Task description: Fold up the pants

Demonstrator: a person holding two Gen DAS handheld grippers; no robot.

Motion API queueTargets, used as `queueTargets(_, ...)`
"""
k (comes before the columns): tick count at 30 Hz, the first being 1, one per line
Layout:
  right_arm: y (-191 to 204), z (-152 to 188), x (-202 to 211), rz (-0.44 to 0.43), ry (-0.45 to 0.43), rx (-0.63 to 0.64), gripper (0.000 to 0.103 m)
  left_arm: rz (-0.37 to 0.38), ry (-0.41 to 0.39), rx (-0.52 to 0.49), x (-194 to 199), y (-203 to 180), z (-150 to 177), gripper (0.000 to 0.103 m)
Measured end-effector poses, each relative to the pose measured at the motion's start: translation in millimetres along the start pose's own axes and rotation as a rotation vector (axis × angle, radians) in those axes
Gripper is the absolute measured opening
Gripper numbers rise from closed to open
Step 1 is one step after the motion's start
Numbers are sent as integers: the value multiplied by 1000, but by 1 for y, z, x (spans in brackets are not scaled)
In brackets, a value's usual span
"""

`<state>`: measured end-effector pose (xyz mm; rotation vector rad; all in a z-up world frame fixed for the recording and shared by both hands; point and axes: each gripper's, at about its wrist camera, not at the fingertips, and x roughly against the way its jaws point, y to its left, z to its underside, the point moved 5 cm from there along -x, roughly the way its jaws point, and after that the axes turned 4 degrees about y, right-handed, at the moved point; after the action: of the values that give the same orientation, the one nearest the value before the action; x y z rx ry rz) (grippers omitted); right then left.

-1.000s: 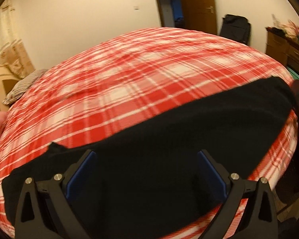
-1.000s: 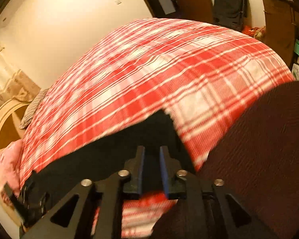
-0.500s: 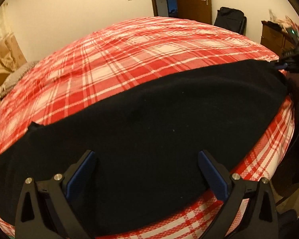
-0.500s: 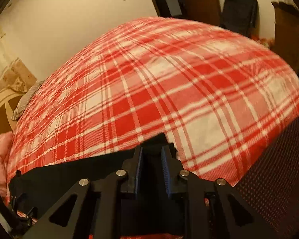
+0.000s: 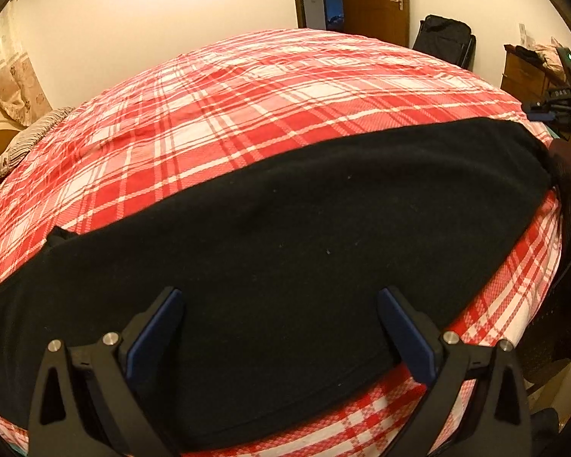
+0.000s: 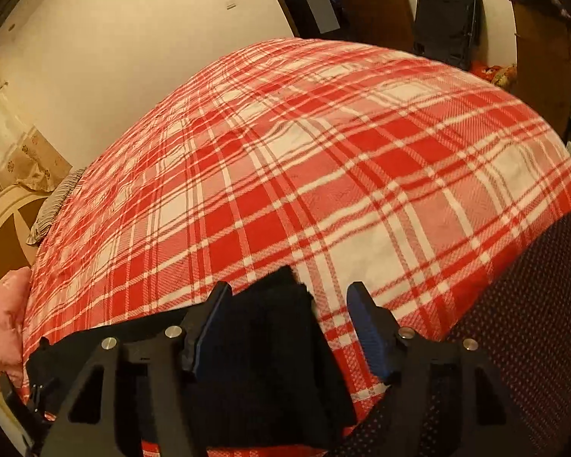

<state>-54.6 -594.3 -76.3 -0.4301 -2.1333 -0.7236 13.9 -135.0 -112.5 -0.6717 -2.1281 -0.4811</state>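
Note:
The black pants [image 5: 293, 236] lie flat in a long band across the near edge of the red plaid bed [image 5: 270, 99]. My left gripper [image 5: 279, 327] is open, its jaws wide apart above the pants' near edge, holding nothing. My right gripper [image 6: 285, 320] is open over the pants' right end [image 6: 278, 327], whose corner lies between the jaws. In the left wrist view the right gripper [image 5: 559, 110] shows at the far right end of the pants. In the right wrist view the left gripper [image 6: 23, 400] shows at the pants' far left end.
A striped pillow [image 5: 30, 141] and a pink cloth [image 6: 0, 320] lie at the bed's left. A wooden door [image 5: 373, 0], a black suitcase [image 5: 445, 38] and a wooden dresser [image 5: 525, 76] stand beyond the bed. A person's dark red clothing [image 6: 533, 335] fills the lower right.
My right gripper was shut on the pants' right end and has opened, leaving the corner on the bed. The pants were drawn out flat across the bed. My left gripper stayed open.

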Motion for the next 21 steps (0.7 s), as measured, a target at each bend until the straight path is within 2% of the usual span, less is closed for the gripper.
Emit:
queueTargets(4, 3, 4, -9, -26, 14, 24, 61, 2, 2, -1, -1, 0, 0, 103)
queueTargets(5, 6, 6, -12, -29, 30, 47, 46, 2, 4, 0, -1, 0, -1, 103)
queueTargets(6, 11, 10, -19, -2, 62, 81, 21, 1, 4, 1, -1, 0, -1, 103)
queueTargets(9, 24, 12, -18, 70, 36, 173, 5, -1, 6, 2, -1, -1, -1, 103)
queueTargets(15, 45, 4, 7, 46, -82, 267, 5, -1, 7, 2, -1, 0, -1, 103)
queueTargets(17, 43, 0, 0, 47, -52, 264, 5, -1, 8, 2, -1, 0, -1, 103)
queueTargets(20, 26, 2, -28, 79, 64, 233, 6, -2, 6, 2, -1, 0, -2, 103)
queueTargets(21, 21, 0, -29, 40, 69, 203, 7, -3, 6, 3, -1, 0, -1, 103)
